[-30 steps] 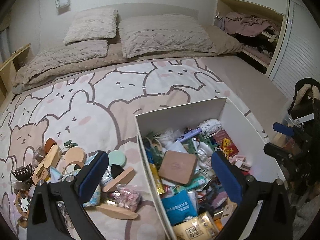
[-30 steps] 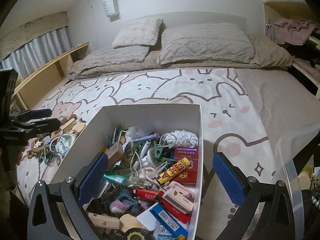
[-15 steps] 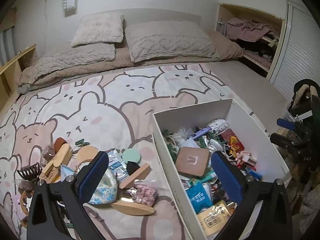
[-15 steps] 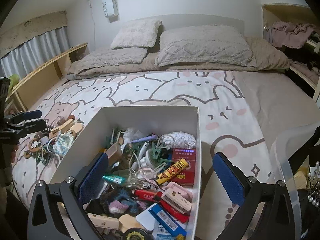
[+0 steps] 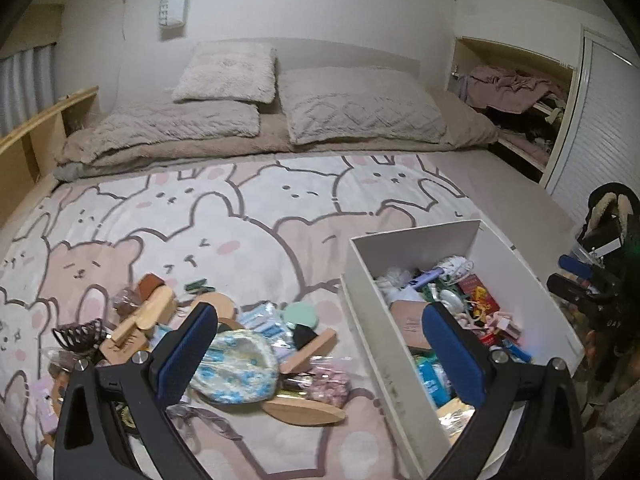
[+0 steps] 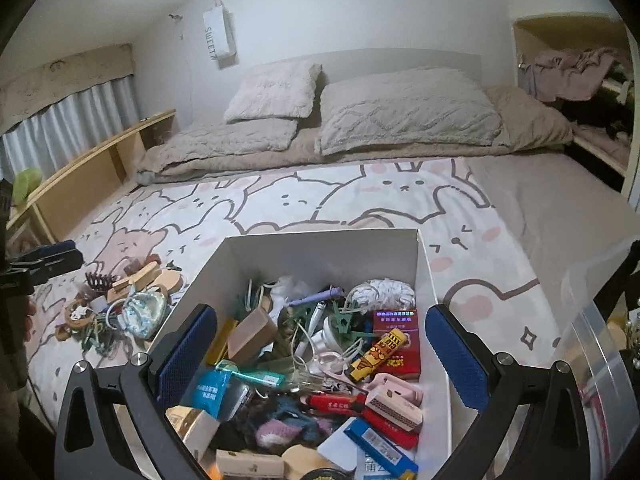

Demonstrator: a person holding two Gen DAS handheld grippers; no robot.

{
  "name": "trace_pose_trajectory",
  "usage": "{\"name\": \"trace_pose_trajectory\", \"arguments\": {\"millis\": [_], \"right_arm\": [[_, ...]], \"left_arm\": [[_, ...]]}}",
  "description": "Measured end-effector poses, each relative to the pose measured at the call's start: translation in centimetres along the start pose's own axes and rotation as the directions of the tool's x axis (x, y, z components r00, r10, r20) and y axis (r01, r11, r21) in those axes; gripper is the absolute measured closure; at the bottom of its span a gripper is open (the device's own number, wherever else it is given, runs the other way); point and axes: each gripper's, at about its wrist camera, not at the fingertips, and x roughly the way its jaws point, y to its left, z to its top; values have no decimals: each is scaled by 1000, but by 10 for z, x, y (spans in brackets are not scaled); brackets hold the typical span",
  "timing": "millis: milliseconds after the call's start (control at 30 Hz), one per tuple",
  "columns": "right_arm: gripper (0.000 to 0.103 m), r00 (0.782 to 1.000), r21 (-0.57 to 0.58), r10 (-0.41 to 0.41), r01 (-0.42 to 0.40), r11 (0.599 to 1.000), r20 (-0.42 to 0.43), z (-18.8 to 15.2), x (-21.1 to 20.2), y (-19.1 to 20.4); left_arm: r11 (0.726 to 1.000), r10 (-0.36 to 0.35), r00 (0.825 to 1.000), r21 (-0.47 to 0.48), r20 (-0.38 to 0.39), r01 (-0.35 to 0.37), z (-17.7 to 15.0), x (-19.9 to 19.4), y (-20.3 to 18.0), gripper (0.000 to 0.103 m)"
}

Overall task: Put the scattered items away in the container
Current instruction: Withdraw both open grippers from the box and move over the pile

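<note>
Left hand-held gripper (image 5: 318, 354): spread, empty; shifted from box (image 5: 412, 240) toward bed clutter (image 5: 240, 364)
Right hand-held gripper (image 6: 320, 354): spread, empty
Meaning: next pick imminent

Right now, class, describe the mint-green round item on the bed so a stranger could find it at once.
Start at the white box on the bunny bedspread. Left of its near wall lies a clutter pile; the mint-green disc sits at its box-side edge. It alone is flat, plain, round and green.

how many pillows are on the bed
3. A fluffy pillow lies at the head of the bed, partly on top of a quilted pillow on the left side; a larger quilted pillow lies beside them on the right. None looks hidden.
</note>
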Motion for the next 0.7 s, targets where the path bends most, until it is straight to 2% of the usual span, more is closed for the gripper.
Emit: {"name": "trace_pose_trajectory", "arguments": {"millis": [300, 700], "right_arm": [[0, 1000, -45, 7, -5, 999, 27, 7, -5, 41], [0, 992, -101, 121, -116, 988, 46, 20, -3, 127]], "left_arm": [[998, 49, 998, -28, 25, -48, -12, -21, 40, 0], [990, 91, 994, -114, 57, -84, -30, -52, 98, 0]]}}
